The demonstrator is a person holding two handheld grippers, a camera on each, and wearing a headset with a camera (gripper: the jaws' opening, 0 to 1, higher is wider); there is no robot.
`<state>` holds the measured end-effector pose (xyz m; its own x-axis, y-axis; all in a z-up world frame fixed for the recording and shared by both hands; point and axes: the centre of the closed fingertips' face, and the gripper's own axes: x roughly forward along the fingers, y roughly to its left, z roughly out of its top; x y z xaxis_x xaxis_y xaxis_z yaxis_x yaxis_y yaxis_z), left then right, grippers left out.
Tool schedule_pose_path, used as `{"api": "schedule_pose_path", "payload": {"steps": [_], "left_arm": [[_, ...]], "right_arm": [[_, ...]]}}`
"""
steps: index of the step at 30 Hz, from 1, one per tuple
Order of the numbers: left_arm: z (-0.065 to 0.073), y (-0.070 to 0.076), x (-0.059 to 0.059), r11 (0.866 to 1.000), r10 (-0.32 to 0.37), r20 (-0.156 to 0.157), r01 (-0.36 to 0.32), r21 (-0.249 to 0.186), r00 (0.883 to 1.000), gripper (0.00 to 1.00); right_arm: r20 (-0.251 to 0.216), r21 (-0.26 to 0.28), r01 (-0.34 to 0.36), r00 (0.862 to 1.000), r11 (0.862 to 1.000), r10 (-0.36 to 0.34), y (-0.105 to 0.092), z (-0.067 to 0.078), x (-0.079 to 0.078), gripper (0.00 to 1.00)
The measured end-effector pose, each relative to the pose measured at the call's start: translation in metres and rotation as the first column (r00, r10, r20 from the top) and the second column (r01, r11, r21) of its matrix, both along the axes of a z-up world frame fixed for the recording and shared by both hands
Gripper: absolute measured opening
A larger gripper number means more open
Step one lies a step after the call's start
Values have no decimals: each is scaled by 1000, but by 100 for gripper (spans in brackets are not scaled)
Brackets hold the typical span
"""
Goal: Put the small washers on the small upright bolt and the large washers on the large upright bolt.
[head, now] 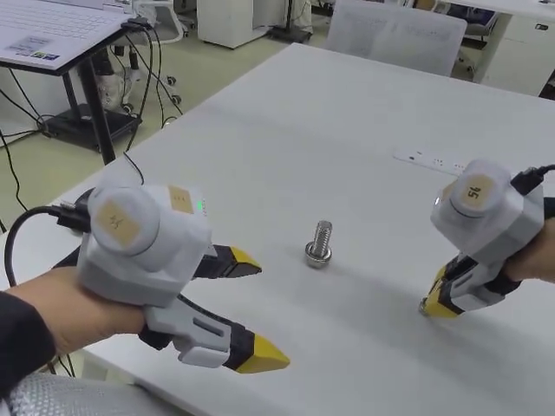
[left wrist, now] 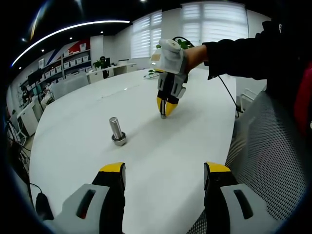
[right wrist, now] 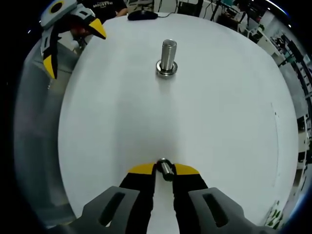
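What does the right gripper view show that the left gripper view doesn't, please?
Right gripper view: close up, the right hand-held gripper shut on a small metal piece. Left gripper view: the left hand-held gripper open, window blinds, wall shelves. Both: the large bolt upright on the white table.
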<state>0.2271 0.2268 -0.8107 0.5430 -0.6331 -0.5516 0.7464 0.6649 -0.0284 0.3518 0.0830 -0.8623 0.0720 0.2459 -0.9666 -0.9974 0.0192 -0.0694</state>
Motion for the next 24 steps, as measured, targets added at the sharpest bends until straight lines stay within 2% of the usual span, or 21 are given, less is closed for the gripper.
{"api": "schedule_pose_path", "payload": {"steps": [11, 24], "left_arm": [[0, -1, -1, 1000, -3, 0, 3, 3, 1000, 64], [-1, -4, -2, 1000, -15, -2, 15, 4, 1000, 64]], "right_arm": [[1, 32, 22, 1000, 999, -22, -1, 6, -3, 20], [29, 118, 55, 998, 991, -59, 6, 17, -7, 41]]}}
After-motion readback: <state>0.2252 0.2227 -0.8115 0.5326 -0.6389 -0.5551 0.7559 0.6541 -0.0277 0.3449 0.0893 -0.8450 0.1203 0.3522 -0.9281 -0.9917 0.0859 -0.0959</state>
